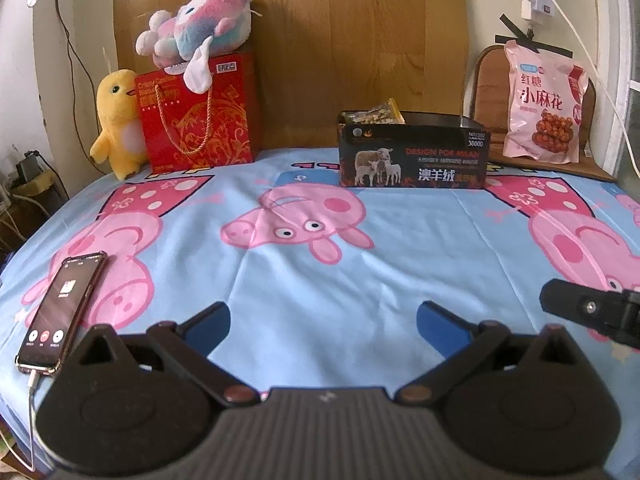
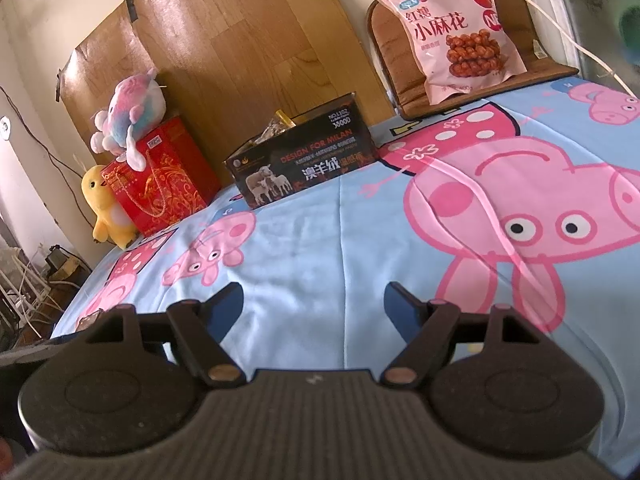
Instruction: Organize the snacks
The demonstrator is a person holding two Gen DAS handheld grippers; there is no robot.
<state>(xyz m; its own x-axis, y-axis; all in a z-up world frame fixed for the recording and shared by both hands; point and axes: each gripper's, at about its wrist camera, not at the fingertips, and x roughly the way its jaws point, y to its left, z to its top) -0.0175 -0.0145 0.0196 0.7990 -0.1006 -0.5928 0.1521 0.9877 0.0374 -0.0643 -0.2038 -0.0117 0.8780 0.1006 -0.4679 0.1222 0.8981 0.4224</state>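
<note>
Both tongs hang empty over the near part of the bed. The left gripper [image 1: 323,322] has its blue-padded fingers spread wide with only sheet between them, and the right gripper [image 2: 314,300] is likewise parted and holds nothing. A black part at the right edge of the left wrist view looks like the right tool's tip, near but apart.

Beneath them lies the cartoon pig bedsheet [image 1: 400,248], with no loose snack on it in either view. A phone [image 1: 60,312] with a cable rests at the near left.

At the far side, against the wooden board, stands the open dark box [image 1: 414,158]; snack packets [image 1: 376,116] poke out of its left end, so some sorting seems done. Far right, well apart from the box, a pink snack bag [image 1: 542,100] leans upright on a brown chair cushion [image 2: 404,92]. It looks like the one item left to bring in, probably work for the right tool.

Far left sit a red gift bag [image 1: 200,120], a pastel plush [image 1: 196,26] on top of it and a yellow duck plush [image 1: 116,124] beside it.
</note>
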